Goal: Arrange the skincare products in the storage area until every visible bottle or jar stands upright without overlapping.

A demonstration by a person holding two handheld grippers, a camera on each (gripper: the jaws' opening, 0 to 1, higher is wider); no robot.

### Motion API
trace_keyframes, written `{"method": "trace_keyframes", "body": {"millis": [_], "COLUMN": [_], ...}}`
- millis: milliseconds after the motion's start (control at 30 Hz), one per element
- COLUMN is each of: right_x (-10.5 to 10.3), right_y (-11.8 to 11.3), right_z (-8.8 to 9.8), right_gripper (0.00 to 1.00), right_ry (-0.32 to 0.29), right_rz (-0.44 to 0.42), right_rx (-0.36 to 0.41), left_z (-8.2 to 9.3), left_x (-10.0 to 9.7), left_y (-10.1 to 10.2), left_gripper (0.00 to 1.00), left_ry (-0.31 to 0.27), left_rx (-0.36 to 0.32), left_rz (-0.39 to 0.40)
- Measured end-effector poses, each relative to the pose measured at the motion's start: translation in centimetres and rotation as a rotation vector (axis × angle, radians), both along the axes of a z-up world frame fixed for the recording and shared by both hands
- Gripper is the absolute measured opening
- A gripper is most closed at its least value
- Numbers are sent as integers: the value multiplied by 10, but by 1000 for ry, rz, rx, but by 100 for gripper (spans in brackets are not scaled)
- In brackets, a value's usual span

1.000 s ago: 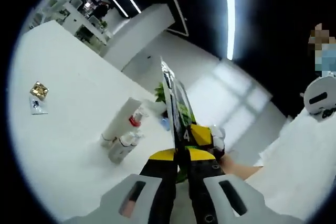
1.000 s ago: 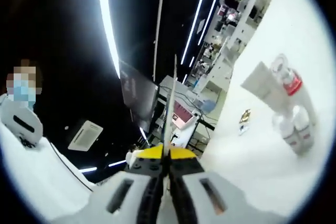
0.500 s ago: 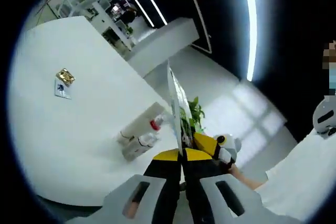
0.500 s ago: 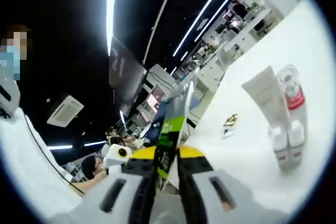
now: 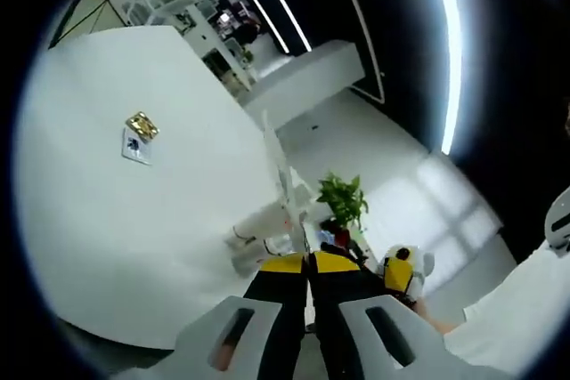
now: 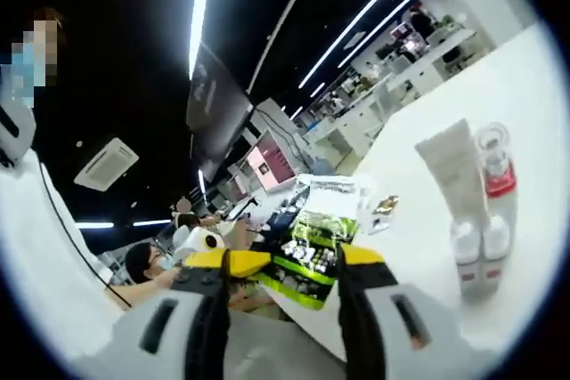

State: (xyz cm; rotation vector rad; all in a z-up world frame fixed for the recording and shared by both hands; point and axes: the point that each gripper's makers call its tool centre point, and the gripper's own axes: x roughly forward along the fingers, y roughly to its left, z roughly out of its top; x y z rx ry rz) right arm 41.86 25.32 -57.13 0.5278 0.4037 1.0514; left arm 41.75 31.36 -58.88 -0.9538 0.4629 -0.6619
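My left gripper (image 5: 308, 262) is shut on a thin flat sachet (image 5: 283, 175), seen edge-on as a pale strip rising from its jaws. In the right gripper view the same sachet (image 6: 313, 251) shows its green and black print between the spread jaws of my right gripper (image 6: 294, 260), which is open and not touching it. On the white table (image 6: 419, 211) a tight group stands: a white tube (image 6: 452, 171), a clear bottle with a red band (image 6: 495, 171) and two small white bottles (image 6: 474, 251). The group (image 5: 256, 230) lies just past the sachet in the left gripper view.
A small gold item (image 5: 141, 122) rests on a blue and white card (image 5: 134, 145) farther out on the table (image 5: 107, 220). A green plant (image 5: 343, 198) stands beyond the table's edge. My right gripper (image 5: 401, 271) enters from the right. People sit behind, at the left (image 6: 147, 264).
My right gripper has opened and let go of the sachet, which now faces it flat. The left gripper keeps its hold. Both cameras have swung.
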Motion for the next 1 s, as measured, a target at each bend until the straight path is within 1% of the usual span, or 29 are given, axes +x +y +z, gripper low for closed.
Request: {"method": "trace_keyframes", "body": {"millis": [67, 233, 367, 433, 567, 767, 1000], "right_x": [-1, -2, -3, -3, -3, -2, 3], "right_y": [-3, -13, -23, -28, -35, -45, -56], "right_z": [-4, -8, -15, -18, -20, -28, -36], "right_gripper": [51, 54, 56, 58, 64, 71, 79], "right_ry": [-13, -32, -56, -66, -83, -83, -66], "right_rz": [-3, -17, -29, -36, -44, -53, -84], "right_rx": [-29, -78, -135, -160, -188, -246, -280], "left_z": [-2, -20, -29, -32, -41, -55, -73], "left_x": [4, 12, 17, 19, 26, 37, 44], "left_y": [-1, -5, -9, -11, -16, -23, -33], "left_gripper": [0, 0, 0, 0, 0, 0, 0], "left_ry": [2, 40, 63, 70, 85, 105, 133], "left_rx": [-5, 33, 26, 27, 52, 79, 98], "left_rz": [1, -11, -15, -19, -33, -57, -85]}}
